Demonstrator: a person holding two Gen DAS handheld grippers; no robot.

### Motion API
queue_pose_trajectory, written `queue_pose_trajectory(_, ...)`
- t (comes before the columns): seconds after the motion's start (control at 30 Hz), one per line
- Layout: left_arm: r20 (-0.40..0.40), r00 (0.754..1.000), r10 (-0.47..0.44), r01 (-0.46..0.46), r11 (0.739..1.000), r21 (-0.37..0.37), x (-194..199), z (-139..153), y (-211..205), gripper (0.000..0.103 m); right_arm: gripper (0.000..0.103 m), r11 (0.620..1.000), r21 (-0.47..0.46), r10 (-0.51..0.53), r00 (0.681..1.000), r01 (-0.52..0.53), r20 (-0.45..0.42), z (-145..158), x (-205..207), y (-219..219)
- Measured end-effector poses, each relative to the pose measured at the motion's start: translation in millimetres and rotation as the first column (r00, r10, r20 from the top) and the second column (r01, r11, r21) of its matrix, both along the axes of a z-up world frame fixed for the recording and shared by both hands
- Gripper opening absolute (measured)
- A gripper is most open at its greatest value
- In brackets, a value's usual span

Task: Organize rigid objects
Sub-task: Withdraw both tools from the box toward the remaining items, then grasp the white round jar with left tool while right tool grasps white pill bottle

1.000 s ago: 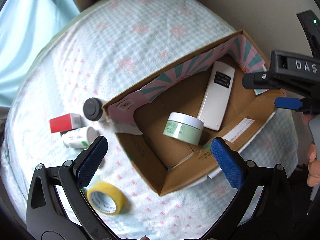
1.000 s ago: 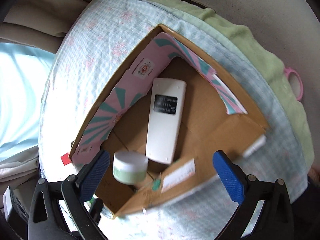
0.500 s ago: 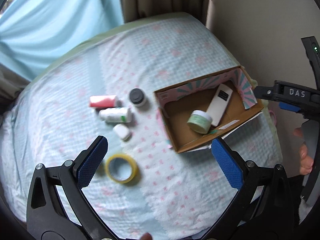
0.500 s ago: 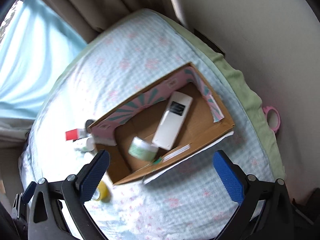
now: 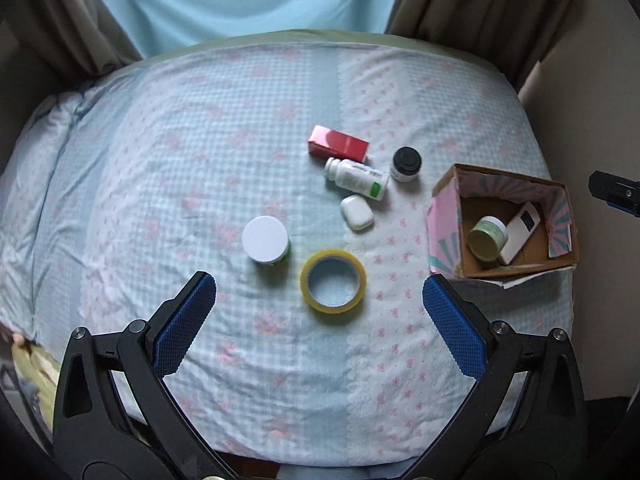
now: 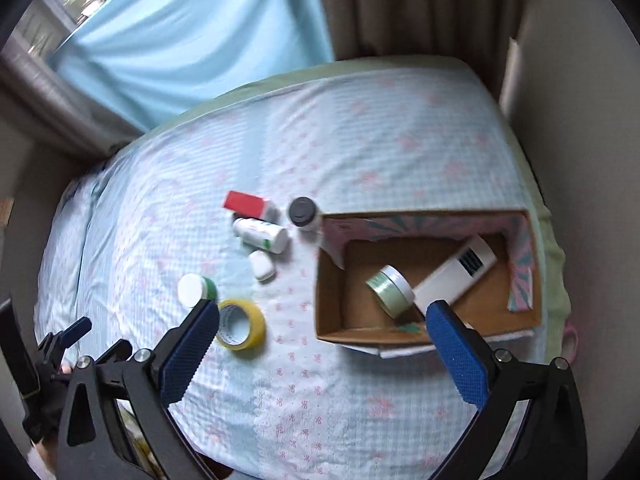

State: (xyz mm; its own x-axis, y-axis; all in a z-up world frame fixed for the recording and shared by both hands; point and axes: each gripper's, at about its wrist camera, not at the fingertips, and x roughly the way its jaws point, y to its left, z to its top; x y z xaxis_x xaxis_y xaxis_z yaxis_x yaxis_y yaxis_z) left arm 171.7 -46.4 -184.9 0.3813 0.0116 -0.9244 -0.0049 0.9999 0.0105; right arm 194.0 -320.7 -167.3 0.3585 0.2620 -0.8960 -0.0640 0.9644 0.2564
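Left claw (image 5: 319,312): spread wide, empty, high over the bed (image 5: 200,160).
Right claw (image 6: 323,332): spread too, gripping nothing.
Cardboard box (image 6: 328,320): at the bed's right edge; green jar (image 6: 390,290) leans on the white remote (image 6: 456,276) inside.
Loose on the bed: yellow tape roll (image 5: 333,281), white-lidded jar (image 5: 266,240), white case (image 5: 357,212), white bottle (image 5: 356,178), red box (image 5: 338,148), black-capped jar (image 5: 406,164).
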Motion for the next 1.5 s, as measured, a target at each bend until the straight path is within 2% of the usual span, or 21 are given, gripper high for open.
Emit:
queue_pose_trajectory(0.13, -0.021, 0.996, 0.092, -0.092, 0.996, -0.009, 8, -23, 29, 0.103, 0.103, 0.987, -0.058, 0.152, 0.988, -0.151, 0.011, -6, 22, 38)
queue_pose_trajectory(0.23, -0.042, 0.985, 0.167, -0.169, 0.985, -0.027, 14, -43, 46, 0.103, 0.103, 0.959, -0.093, 0.268, 0.963, -0.267, -0.003, -23, 42, 65)
queue_pose_trajectory(0.4, -0.098, 0.959, 0.265, -0.272, 0.96, -0.071, 23, -89, 69, 0.103, 0.103, 0.885, -0.142, 0.441, 0.896, -0.444, -0.052, -67, 75, 109)
queue_pose_trajectory(0.6, -0.158, 0.945, 0.287, -0.302, 0.95, -0.079, 46, -153, 77, 0.103, 0.103, 0.788, -0.186, 0.573, 0.81, -0.587, -0.127, -126, 113, 156)
queue_pose_trajectory(0.8, -0.182, 0.93, 0.319, -0.338, 0.938, -0.084, 70, -208, 85, 0.103, 0.103, 0.744, -0.192, 0.599, 0.766, -0.64, -0.232, -187, 159, 182)
queue_pose_trajectory(1.03, -0.197, 0.917, 0.347, -0.366, 0.928, -0.069, 88, -255, 90, 0.103, 0.101, 0.705, -0.205, 0.602, 0.726, -0.679, -0.333, -248, 181, 210)
queue_pose_trajectory(1.2, -0.214, 0.915, 0.343, -0.368, 0.926, -0.085, 98, -276, 88, 0.102, 0.095, 0.706, -0.196, 0.577, 0.713, -0.681, -0.399, -281, 193, 219)
queue_pose_trajectory(1.27, -0.212, 0.915, 0.343, -0.365, 0.928, -0.073, 101, -280, 86, 0.1, 0.091, 0.705, -0.197, 0.569, 0.71, -0.681, -0.416, -289, 197, 221)
queue_pose_trajectory(1.3, -0.209, 0.916, 0.343, -0.365, 0.928, -0.073, 103, -281, 85, 0.1, 0.085, 0.703, -0.195, 0.569, 0.705, -0.684, -0.423, -293, 199, 222)
queue_pose_trajectory(1.37, -0.204, 0.917, 0.344, -0.363, 0.929, -0.066, 107, -283, 83, 0.099, 0.08, 0.71, -0.171, 0.571, 0.701, -0.683, -0.427, -296, 203, 224)
queue_pose_trajectory(1.4, -0.202, 0.917, 0.343, -0.361, 0.931, -0.06, 109, -285, 82, 0.098, 0.075, 0.71, -0.177, 0.571, 0.703, -0.682, -0.424, -297, 204, 225)
queue_pose_trajectory(1.5, -0.203, 0.921, 0.333, -0.348, 0.937, -0.04, 117, -288, 76, 0.093, 0.063, 0.684, -0.215, 0.578, 0.697, -0.698, -0.424, -300, 207, 232)
